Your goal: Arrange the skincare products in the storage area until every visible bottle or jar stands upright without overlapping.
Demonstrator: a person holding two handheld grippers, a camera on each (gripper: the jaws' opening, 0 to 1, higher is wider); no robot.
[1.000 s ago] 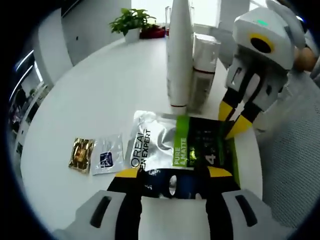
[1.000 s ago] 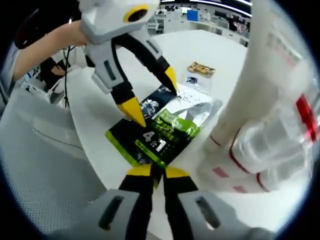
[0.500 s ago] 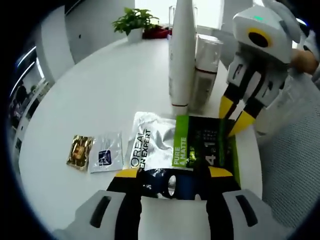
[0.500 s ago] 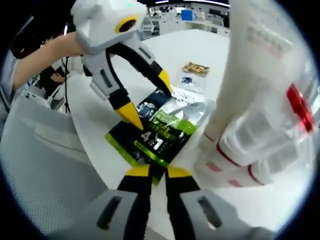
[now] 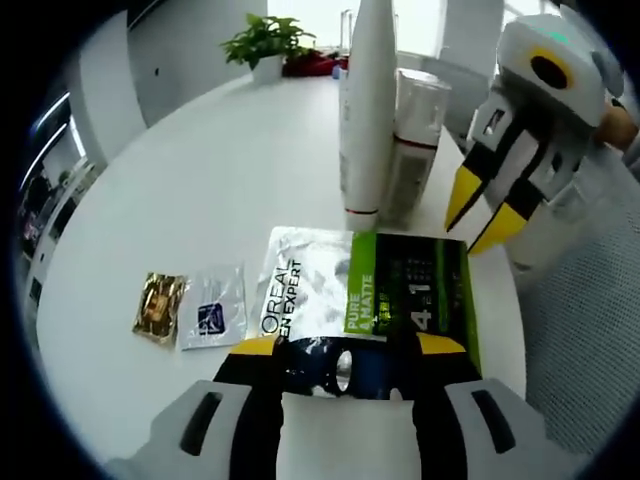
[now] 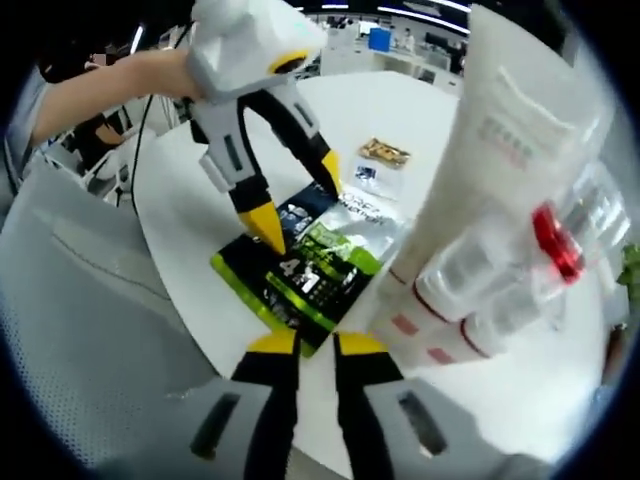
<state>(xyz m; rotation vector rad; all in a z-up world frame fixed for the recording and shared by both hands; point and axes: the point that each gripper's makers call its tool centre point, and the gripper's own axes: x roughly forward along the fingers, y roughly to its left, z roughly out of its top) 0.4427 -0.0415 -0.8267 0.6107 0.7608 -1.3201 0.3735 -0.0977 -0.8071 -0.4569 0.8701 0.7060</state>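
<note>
Round white tabletop (image 5: 200, 180) in a bright office, potted plant (image 5: 262, 42) at the far edge. Left tongs (image 5: 345, 345) spread wide, straddling the near end of the green-and-silver sachet (image 5: 370, 290) lying flat. Right tongs (image 6: 303, 343) parted a little, gripping nothing, poised above the sachet's green end. Beyond stand the tall white bottle (image 5: 367, 110) and clear red-banded bottle (image 5: 408, 150), upright, side by side. Two small sample packets (image 5: 190, 310) lie left.

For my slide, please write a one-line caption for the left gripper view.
Left claw straddling a flat sachet on a white table, beside an upright white bottle.
</note>
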